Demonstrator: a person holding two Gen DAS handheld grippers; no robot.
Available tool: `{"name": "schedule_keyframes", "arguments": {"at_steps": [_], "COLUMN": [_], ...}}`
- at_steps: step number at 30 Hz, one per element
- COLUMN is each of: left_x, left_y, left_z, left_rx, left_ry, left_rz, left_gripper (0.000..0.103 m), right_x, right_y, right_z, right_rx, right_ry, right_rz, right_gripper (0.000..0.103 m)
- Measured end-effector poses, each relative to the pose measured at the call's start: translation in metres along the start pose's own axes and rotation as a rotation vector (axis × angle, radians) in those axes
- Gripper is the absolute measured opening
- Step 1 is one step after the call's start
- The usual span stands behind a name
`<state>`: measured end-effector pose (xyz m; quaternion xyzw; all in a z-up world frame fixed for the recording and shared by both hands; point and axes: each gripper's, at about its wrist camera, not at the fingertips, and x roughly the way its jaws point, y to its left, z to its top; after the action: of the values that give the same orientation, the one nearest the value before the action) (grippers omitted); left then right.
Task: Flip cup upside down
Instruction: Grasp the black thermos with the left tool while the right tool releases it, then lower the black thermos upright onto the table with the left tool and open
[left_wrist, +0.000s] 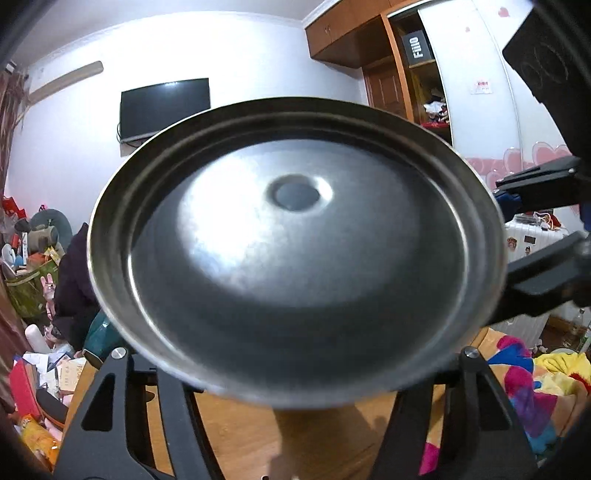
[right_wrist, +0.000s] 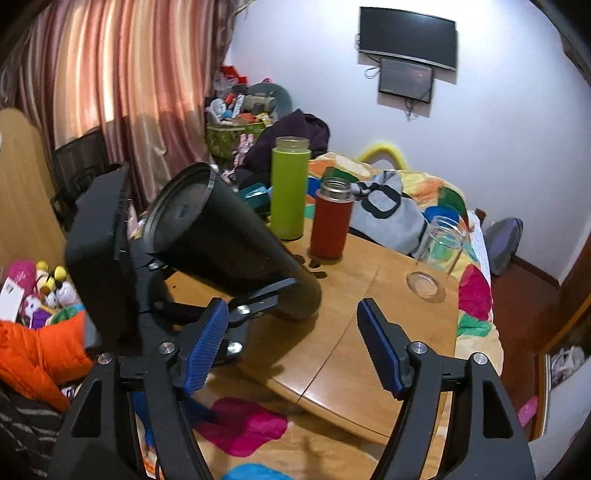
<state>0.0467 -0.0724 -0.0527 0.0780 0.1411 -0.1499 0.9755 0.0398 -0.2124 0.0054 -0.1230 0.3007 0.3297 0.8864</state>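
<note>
Nearest, the right gripper (right_wrist: 290, 345) hangs over the near edge of the wooden table (right_wrist: 369, 369) with its blue ribbed pads (right_wrist: 207, 343) spread wide and nothing between them. Just beyond its left pad, the left gripper (right_wrist: 255, 295) clamps a black cup (right_wrist: 236, 243) low on its body. The cup is lifted and tilted, its metal base (right_wrist: 181, 210) pointing up and to the left, its mouth end angled down toward the tabletop; whether the rim touches the wood I cannot tell.

From the left wrist view, that same round metal base (left_wrist: 295, 251), with a small dimple at its centre, fills almost the whole frame, and the black finger arms (left_wrist: 122, 406) rise on either side of it at the bottom.

Farther back on the table stand a red flask (right_wrist: 330, 225) with an open steel neck and, just behind it to the left, a taller green bottle (right_wrist: 289, 188). To the right, a clear glass jar (right_wrist: 437, 254) stands near the table's edge. Beyond the table lies a bed with a colourful blanket (right_wrist: 436, 195), and a dark TV (right_wrist: 408, 35) is mounted on the far white wall. Pink curtains (right_wrist: 122, 74) hang at far left.
</note>
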Motion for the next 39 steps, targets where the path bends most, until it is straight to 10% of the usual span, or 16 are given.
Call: {"name": "schedule_keyframes", "arguments": {"at_steps": [27, 39], "left_x": [0.076, 0.091], "left_y": [0.071, 0.043], "left_z": [0.050, 0.056], "left_rx": [-0.156, -0.078], "left_ry": [0.418, 0.414], "left_rz": [-0.192, -0.150], "left_gripper": [0.064, 0.064], "right_x": [0.042, 0.043], "right_y": [-0.055, -0.062], "right_z": [-0.012, -0.017], "right_rx": [0.210, 0.249], "right_ry": [-0.063, -0.084], "right_rz": [-0.114, -0.101], "right_gripper": [0.069, 0.069]}}
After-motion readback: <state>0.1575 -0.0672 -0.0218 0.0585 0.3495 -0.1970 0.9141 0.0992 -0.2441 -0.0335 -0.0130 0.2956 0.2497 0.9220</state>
